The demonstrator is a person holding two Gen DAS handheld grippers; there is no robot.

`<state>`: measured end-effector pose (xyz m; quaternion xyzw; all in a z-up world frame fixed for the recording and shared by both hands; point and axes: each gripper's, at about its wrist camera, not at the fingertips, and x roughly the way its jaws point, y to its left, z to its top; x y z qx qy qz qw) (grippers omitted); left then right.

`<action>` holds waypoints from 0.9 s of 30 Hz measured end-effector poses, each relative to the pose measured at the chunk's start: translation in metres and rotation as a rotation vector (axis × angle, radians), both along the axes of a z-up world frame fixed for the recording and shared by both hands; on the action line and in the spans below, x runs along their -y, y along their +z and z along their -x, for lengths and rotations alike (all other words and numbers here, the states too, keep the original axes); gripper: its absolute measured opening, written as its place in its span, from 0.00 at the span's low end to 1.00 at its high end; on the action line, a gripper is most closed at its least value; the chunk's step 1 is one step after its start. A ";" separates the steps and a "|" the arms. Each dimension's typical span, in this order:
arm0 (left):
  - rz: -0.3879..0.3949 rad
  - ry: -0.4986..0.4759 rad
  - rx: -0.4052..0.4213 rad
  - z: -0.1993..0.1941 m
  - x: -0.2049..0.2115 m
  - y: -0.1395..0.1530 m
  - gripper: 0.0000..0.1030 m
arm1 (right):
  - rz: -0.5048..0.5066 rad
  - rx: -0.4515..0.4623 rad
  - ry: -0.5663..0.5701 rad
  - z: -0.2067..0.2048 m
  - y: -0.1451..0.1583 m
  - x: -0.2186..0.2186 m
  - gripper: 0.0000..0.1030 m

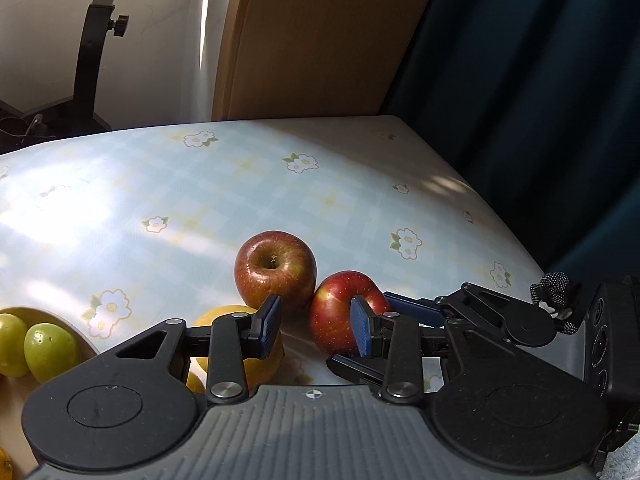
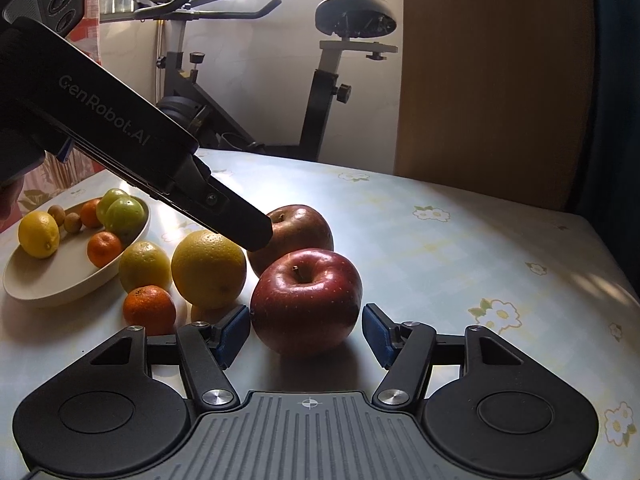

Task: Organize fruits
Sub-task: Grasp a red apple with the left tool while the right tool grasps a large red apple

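Where the right gripper [image 2: 306, 334] stands spread, pads clear, a glossy deep-red apple [image 2: 307, 300] sits stem-up between them; left gripper [image 1: 316, 322], released, hovers over the russet apple [image 1: 275, 270] behind.

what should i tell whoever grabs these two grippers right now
Left gripper: jaws partly open, nothing between them, hovering over the big orange and the rear apple.
Right gripper: jaws open on either side of the front apple, pads not pressing; it sits on the table.
Done: the bowl holds a lemon, two green fruits, two tangerines and two small brown fruits.
Left: both apples, the big orange, a yellow citrus and a tangerine lie outside.
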<state>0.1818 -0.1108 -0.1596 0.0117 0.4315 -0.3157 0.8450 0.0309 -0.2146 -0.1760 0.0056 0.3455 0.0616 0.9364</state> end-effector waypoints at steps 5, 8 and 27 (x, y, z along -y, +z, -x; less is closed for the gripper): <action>0.007 -0.023 -0.028 -0.005 0.011 -0.004 0.39 | -0.003 -0.003 0.009 -0.001 -0.003 0.000 0.56; 0.002 -0.042 -0.036 -0.007 0.017 -0.007 0.39 | -0.014 -0.002 0.011 -0.002 -0.004 0.002 0.56; 0.043 -0.030 -0.112 -0.022 0.012 -0.014 0.38 | -0.053 -0.015 0.011 -0.008 -0.013 0.013 0.56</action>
